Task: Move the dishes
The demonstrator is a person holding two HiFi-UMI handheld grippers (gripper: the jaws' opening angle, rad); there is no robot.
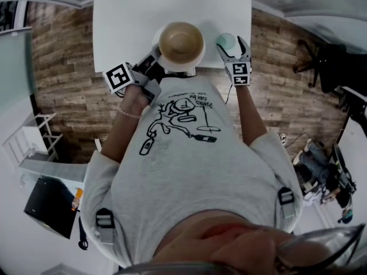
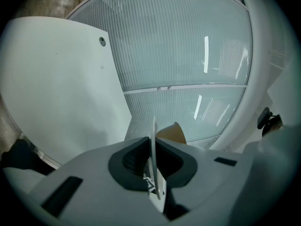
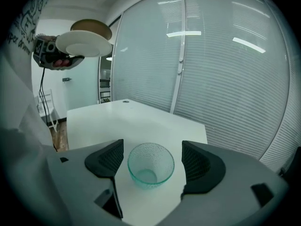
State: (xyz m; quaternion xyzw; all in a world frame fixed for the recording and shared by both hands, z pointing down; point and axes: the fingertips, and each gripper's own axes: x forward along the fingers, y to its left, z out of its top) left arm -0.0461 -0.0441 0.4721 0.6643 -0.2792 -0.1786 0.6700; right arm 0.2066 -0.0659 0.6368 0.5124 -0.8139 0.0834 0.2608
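Head view: a person stands at the near edge of a white table [image 1: 132, 16] with a gripper in each hand. The left gripper [image 1: 155, 56] pinches the rim of a white plate [image 1: 157, 39] that has a brown bowl [image 1: 181, 40] sitting on it. Left gripper view confirms the jaws are clamped tight on the plate's edge, which is seen edge-on. The plate is carried level and well above the table, probably so the bowl rides along without sliding off. The left forearm is folded in close to the chest, and the gripper points nearly level toward the table.

The right gripper [image 1: 233, 46] has its jaws spread wide, one on either side of a small green-tinted glass bowl [image 3: 150, 165]. The glass bowl stands upright on the table near its front edge, and the pads do not touch it. The right arm reaches straight forward with the gripper tipped downward. I cannot say whether it is about to take the glass bowl or is done with it.
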